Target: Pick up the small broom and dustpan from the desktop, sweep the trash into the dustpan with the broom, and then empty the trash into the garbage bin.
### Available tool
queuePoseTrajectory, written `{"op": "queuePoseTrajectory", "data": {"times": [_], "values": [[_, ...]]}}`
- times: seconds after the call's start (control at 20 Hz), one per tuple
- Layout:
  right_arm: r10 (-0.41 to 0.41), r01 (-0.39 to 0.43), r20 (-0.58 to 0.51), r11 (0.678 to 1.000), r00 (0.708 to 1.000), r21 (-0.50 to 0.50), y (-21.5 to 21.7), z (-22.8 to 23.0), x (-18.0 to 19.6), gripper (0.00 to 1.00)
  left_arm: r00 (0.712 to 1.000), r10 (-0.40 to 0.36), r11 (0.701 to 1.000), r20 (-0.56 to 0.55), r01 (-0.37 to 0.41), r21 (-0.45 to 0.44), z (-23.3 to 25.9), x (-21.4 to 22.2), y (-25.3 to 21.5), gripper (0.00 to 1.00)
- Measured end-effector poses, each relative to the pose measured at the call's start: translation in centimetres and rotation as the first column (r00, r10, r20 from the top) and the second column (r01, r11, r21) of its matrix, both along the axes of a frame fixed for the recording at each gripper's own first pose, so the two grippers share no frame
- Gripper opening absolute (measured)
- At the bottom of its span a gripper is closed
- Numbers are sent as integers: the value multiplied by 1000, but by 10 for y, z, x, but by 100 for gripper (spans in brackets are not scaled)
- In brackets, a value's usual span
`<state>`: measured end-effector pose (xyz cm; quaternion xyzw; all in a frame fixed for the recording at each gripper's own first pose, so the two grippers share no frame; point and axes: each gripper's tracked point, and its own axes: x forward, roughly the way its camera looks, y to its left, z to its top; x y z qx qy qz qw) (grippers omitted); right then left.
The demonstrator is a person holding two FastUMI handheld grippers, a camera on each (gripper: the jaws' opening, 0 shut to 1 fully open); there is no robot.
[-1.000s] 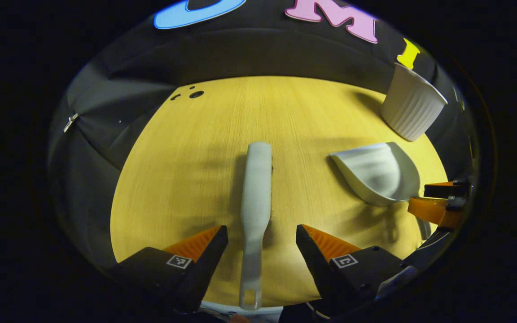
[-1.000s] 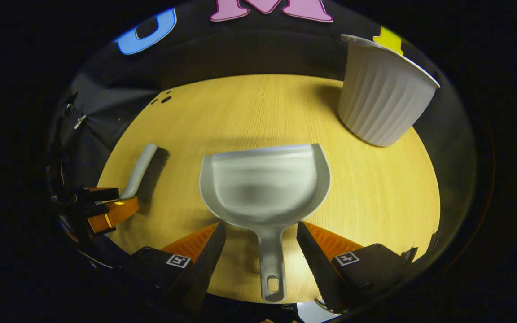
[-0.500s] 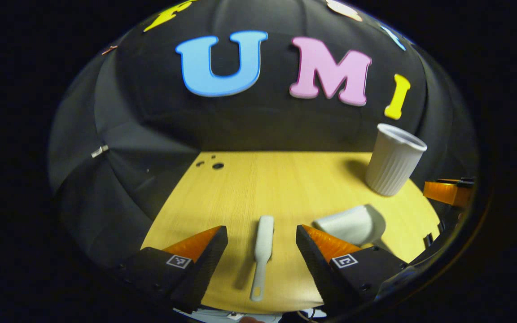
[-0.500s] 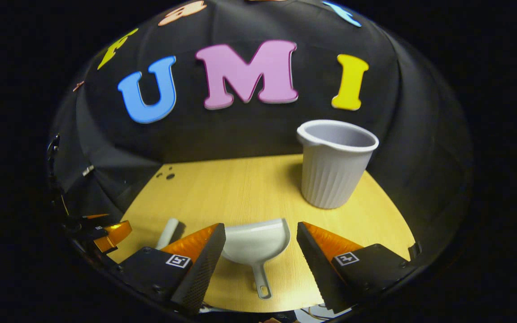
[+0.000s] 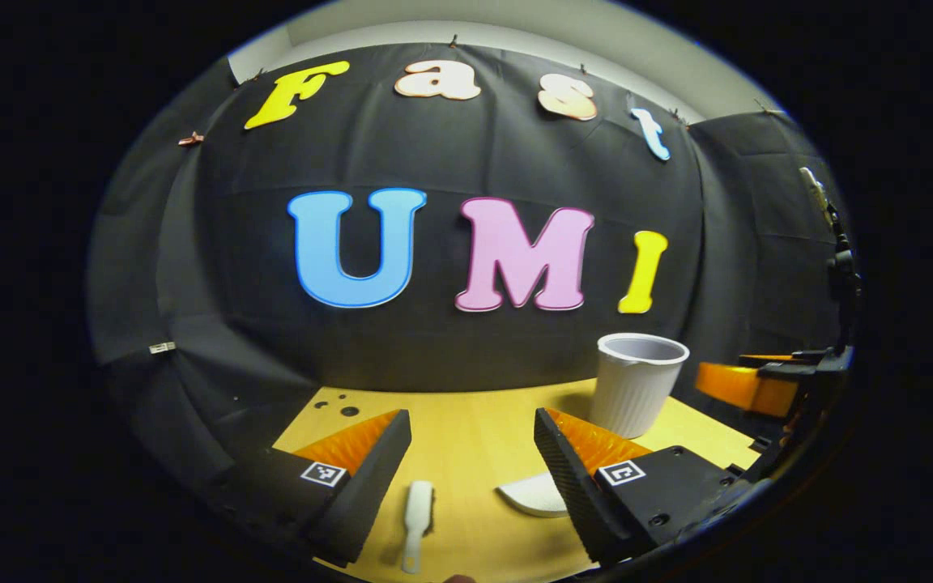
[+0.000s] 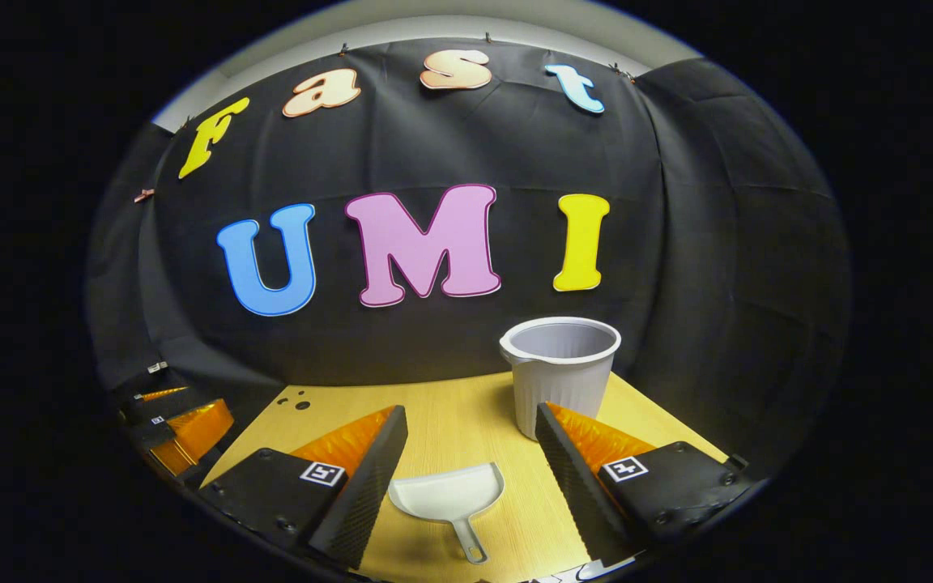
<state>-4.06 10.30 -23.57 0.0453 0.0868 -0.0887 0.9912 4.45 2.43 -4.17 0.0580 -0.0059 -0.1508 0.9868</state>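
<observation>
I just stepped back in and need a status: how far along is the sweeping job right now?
Nothing looks done yet, or it may already be over. The broom and dustpan both lie flat on the table. The left gripper and right gripper are open and hold nothing. No trash is visible, so I cannot tell whether the bin has received any.

- The right gripper (image 6: 470,453) hangs above the wooden desktop (image 6: 450,421) with its two fingers spread wide, gripping nothing.
- The white dustpan (image 6: 447,498) lies flat on the desktop, seen between the fingers, its handle pointing toward the camera.
- The ribbed white garbage bin (image 6: 561,368) stands upright farther back, to the right.
- The left gripper (image 6: 183,421) shows at the left edge.
</observation>
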Motion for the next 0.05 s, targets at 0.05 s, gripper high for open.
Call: {"op": "queuePoseTrajectory", "data": {"times": [0.05], "values": [[-10, 9, -16, 1000, 1000, -26, -2, -6, -2, 99, 1000, -24, 1000, -2, 24, 9, -4, -2, -9, 97]]}}
